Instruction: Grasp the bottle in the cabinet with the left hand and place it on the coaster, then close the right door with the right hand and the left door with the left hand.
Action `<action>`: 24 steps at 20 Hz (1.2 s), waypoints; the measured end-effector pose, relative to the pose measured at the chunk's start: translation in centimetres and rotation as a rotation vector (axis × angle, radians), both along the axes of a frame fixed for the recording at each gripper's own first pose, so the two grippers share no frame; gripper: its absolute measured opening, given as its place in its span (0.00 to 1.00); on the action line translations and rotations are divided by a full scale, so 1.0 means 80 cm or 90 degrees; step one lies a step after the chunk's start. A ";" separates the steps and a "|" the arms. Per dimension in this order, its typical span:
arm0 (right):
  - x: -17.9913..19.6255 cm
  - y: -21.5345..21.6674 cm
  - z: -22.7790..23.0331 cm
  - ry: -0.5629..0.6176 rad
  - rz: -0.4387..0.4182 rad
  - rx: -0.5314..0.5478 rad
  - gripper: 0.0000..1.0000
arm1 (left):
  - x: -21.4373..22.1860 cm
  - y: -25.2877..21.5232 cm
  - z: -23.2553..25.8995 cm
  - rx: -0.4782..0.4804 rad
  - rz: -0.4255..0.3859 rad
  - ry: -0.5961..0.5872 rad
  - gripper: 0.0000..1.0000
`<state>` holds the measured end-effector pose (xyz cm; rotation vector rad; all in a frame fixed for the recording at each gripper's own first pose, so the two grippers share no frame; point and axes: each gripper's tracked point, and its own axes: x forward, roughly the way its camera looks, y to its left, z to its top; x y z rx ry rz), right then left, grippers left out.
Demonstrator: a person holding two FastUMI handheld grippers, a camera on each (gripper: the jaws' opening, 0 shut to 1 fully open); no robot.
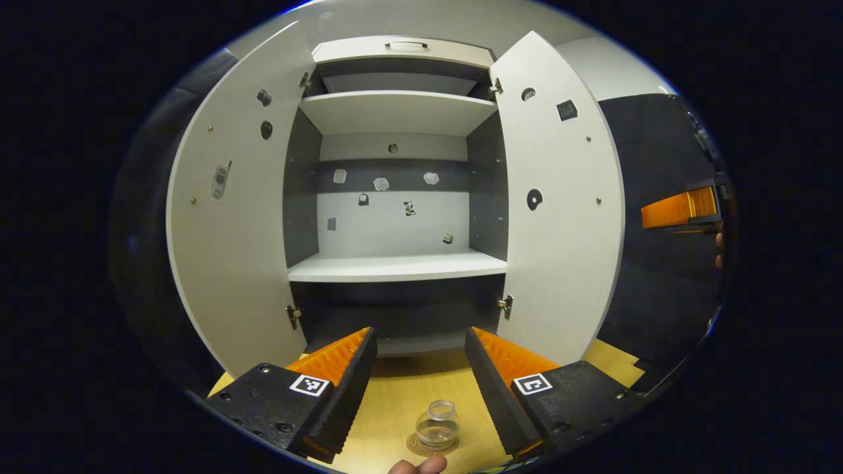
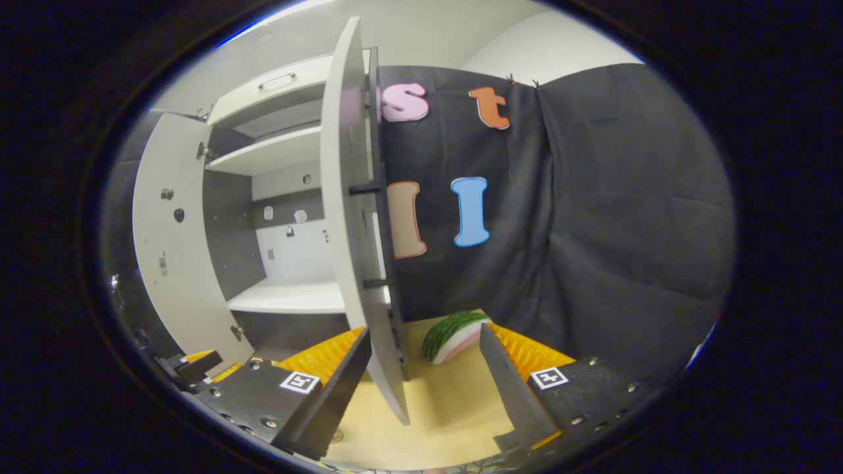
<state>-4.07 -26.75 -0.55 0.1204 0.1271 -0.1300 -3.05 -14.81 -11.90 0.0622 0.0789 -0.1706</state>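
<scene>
Left tool (image 1: 420,375): jaws spread wide, gripping nothing, held above the pale wooden worktop (image 1: 395,395) and facing the cabinet front.

Small clear glass bottle (image 1: 438,424): upright, no cap visible, standing on the round tan coaster (image 1: 431,446) on the worktop, below and between the left tool's fingers and touching neither. A fingertip (image 1: 418,466) shows just beneath the coaster at the lower edge.

White two-door cabinet with dark inner walls (image 1: 398,266): straight ahead of the left tool, both doors swung open. Bare white shelves inside; small stickers dot the back panel and door insides.

Left door (image 1: 230,217): a white panel, open, to the left of the left tool.

Right door (image 1: 560,217): a white panel, open, to the right of the left tool. In the right gripper view it stands edge-on (image 2: 359,217), its lower edge between the right tool's fingers; whether it touches either finger cannot be told.

Right tool (image 2: 421,368): jaws wide apart, pressing on nothing. In the left gripper view it appears far right, beyond the right door (image 1: 681,209).

Watermelon-slice toy, green rind with pink and white flesh (image 2: 454,336): on the worktop ahead of the right tool, just beyond its fingers, near the black cloth wall (image 2: 593,217).
</scene>
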 end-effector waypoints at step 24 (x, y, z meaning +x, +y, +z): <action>0.068 0.080 0.012 -0.025 0.177 -0.009 0.98 | -0.044 0.087 0.005 0.015 0.106 0.045 0.86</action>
